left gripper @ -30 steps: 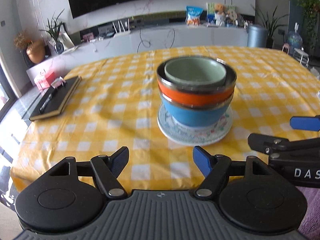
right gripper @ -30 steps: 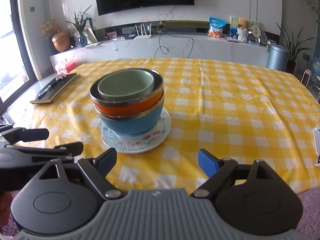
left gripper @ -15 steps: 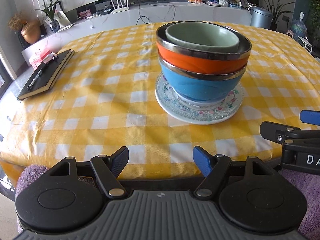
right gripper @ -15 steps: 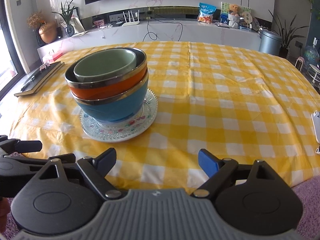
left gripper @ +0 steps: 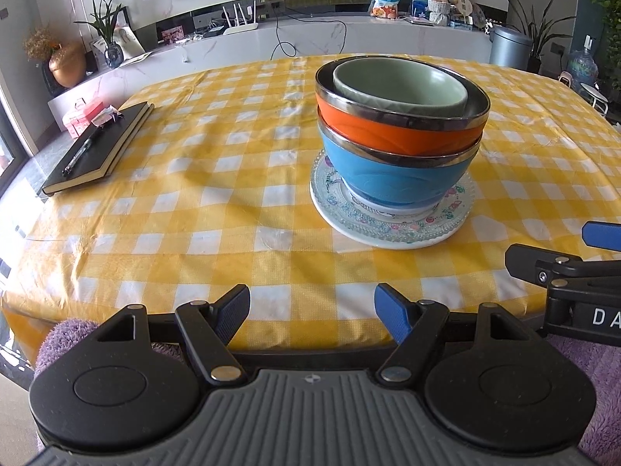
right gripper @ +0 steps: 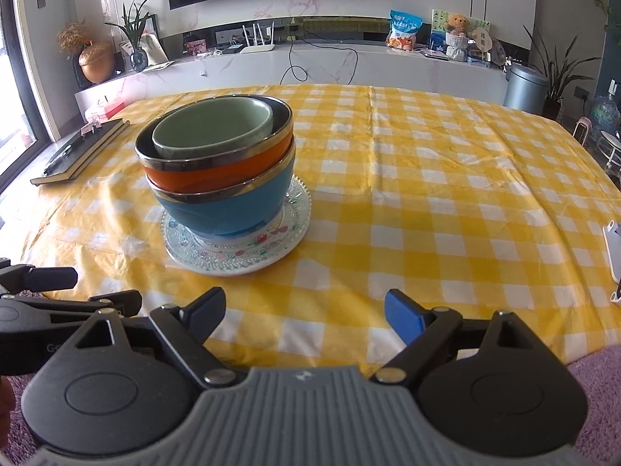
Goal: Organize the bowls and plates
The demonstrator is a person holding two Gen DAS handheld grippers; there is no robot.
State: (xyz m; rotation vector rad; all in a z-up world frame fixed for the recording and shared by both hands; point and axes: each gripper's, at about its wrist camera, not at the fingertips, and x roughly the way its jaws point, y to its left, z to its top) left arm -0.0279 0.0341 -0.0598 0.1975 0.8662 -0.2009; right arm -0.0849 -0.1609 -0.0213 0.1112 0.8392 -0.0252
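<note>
Bowls are already nested in one tower: the green bowl (left gripper: 401, 87) sits inside the orange bowl (left gripper: 396, 126), which sits in the blue bowl (left gripper: 392, 178), and the whole lot stands on the patterned plate (left gripper: 392, 229), itself flat on the yellow checked tablecloth (left gripper: 217, 202). Looks to me like the stacking is pretty much done, so what's left is probably just a nudge or a check.

Both tongs are spread wide and holding nothing. The left gripper (left gripper: 312, 312) hangs off the near table edge, on the near-left side of the plate and well apart from it. The right gripper (right gripper: 306, 310) is on the plate's near-right side, also off the edge.

If the tower needs shifting, I'd go for the plate rim rather than the bowls. The green bowl looks a bit tilted inside the orange one, and the steel rims look slippery, so pushing high up could tip things. Come in low, one gripper each side of the plate, and go slow.

Other stuff: a black notebook (left gripper: 99, 147) with a pen (left gripper: 79, 151) on it lies far left of the plate, near the table's edge. Nothing stands between the grippers and the plate, just bare cloth, though it's a little wrinkled and could drag.
</note>
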